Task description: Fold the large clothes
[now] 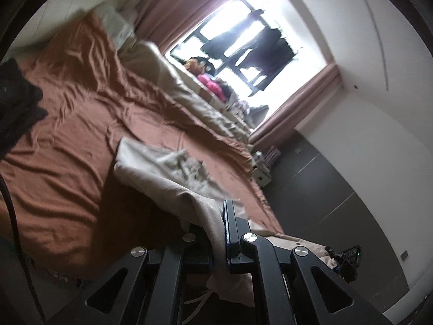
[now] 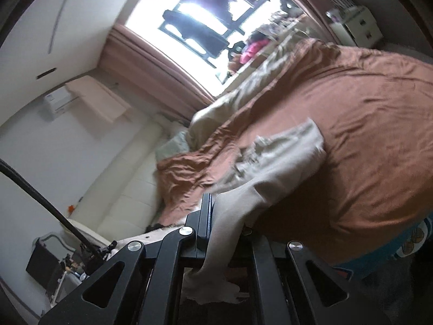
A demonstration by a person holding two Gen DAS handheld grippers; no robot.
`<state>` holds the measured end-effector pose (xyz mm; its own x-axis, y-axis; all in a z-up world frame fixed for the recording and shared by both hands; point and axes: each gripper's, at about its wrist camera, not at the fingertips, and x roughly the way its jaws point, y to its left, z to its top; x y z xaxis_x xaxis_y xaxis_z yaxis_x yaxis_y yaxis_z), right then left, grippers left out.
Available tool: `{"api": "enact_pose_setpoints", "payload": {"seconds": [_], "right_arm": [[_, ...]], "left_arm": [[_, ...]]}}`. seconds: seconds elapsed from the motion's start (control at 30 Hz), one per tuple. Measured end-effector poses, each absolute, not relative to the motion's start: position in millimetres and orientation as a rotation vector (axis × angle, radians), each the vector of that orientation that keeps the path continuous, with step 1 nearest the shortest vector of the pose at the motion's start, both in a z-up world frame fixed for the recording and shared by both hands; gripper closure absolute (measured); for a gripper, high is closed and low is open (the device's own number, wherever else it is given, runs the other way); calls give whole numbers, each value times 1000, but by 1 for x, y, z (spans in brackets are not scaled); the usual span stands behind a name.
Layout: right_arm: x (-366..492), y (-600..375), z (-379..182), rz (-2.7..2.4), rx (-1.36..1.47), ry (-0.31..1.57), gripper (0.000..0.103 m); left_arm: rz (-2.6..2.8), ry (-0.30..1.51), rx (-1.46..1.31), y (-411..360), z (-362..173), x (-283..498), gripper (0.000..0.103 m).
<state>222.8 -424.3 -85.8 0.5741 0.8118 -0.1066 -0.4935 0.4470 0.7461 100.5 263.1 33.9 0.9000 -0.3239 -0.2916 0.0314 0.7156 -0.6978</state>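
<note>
Both grippers, left (image 1: pixel 216 216) and right (image 2: pixel 216 211), pinch the beige garment (image 1: pixel 162 168), lifted off the brown bed (image 1: pixel 67 135), far end trailing. Risk: thin edge slips from 1 clamp, garment sags crooked

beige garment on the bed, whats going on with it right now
A person is working with two hand-held grippers. The left gripper and the right gripper are each shut on an edge of the same beige garment, which looks like trousers. Its gripped end is held up above the rust-brown bedspread, while the far end trails down to the bed. No fold is visible yet. A pale duvet lies bunched along the window side.
</note>
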Motion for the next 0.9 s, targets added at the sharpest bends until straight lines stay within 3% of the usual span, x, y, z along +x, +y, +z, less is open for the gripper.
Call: {"api": "enact_pose_setpoints", "payload": {"seconds": [0.33, 0.9], "right_arm": [[222, -429, -103, 863, 707, 450, 101], [349, -364, -65, 687, 663, 483, 101]], "left_arm": [[-231, 356, -718, 256, 64, 69, 97], [-115, 401, -685, 294, 62, 211, 97]]}}
